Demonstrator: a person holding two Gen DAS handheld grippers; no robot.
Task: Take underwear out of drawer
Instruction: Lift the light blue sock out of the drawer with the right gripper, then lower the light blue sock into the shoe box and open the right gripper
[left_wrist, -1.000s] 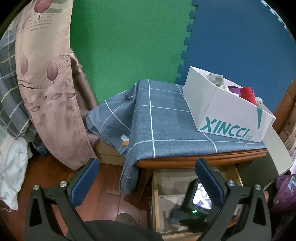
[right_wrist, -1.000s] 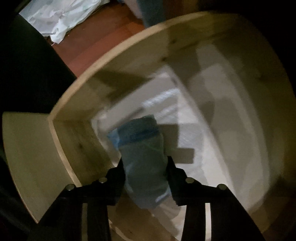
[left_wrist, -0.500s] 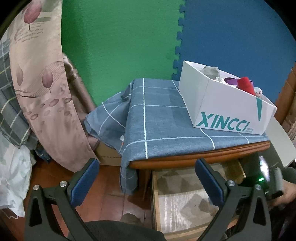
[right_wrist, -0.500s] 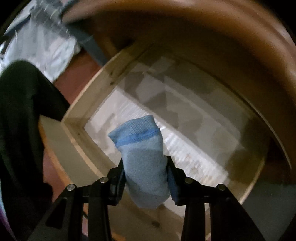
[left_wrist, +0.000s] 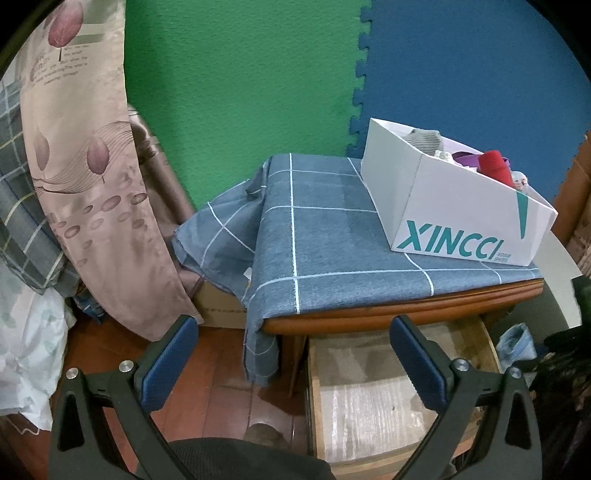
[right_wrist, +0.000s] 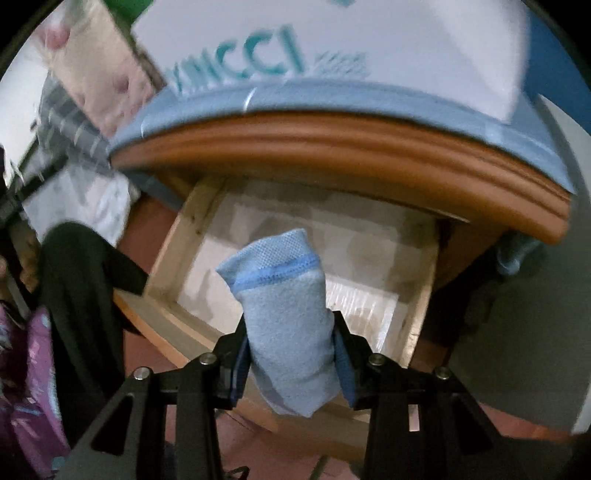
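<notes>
Underwear (right_wrist: 291, 332), soft blue knit roll

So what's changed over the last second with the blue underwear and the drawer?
The right tongs have lifted the rolled blue underwear up and out of the open drawer; a second ago it was low inside, now it hangs above the front edge. The grip is unchanged, pads clamped on the roll. The left tongs stay open and empty, and the white shoebox has not moved.
</notes>
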